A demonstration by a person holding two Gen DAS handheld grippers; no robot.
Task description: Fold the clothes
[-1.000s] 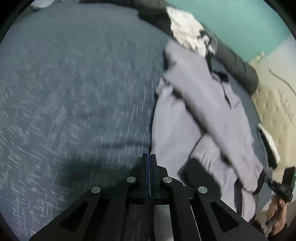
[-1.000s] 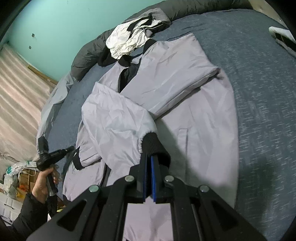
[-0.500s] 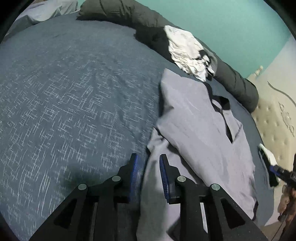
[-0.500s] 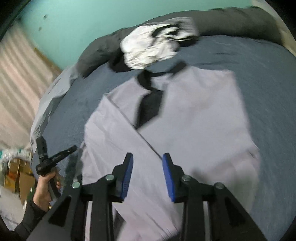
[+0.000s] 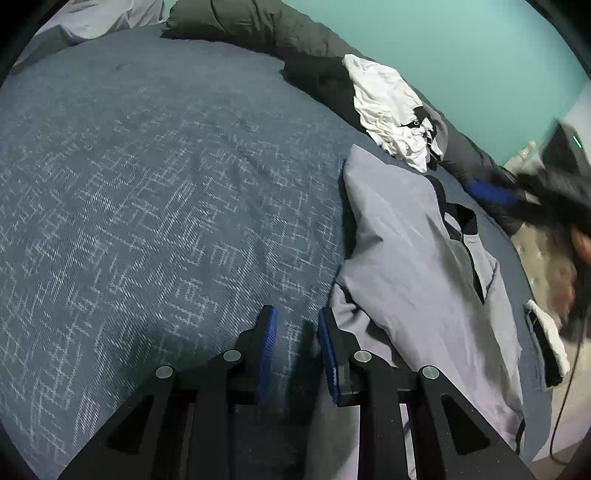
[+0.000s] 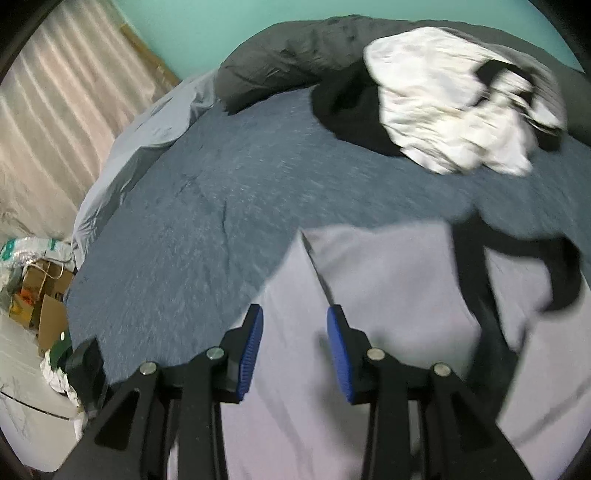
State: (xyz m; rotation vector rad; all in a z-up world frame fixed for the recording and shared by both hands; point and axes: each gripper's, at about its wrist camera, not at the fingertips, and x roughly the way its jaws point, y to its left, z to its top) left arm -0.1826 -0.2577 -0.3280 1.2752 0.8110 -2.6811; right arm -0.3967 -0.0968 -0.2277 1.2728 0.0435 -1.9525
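Left gripper [image 5: 295, 334] now stands with jaws apart over bare bedspread [image 5: 166, 206], nothing between the pads; a second ago it was pressed shut. Right gripper [image 6: 295, 334] likewise gapes, hovering over grey cloth; a second ago it was clamped on a black cuff, carrying a sleeve across. Both let go half a second back and have since pulled away. Jacket [image 5: 417, 266] lies flat on the bed, just right of and ahead of the left gripper, directly under and ahead of the right one, sleeves laid inward over the body, black collar [image 6: 517, 254] at the far end. Judgement: sleeve fold looks set down, garment narrower, ready for a crosswise fold; hem end is hidden below both cameras, so cannot tell how it sits. Count: grippers, two; grey jackets, one; white-and-black crumpled garment [image 6: 443, 107], one, far ahead by the dark duvet roll [image 5: 258, 26], one; another white-and-black piece [image 5: 550, 339], one, at far right.
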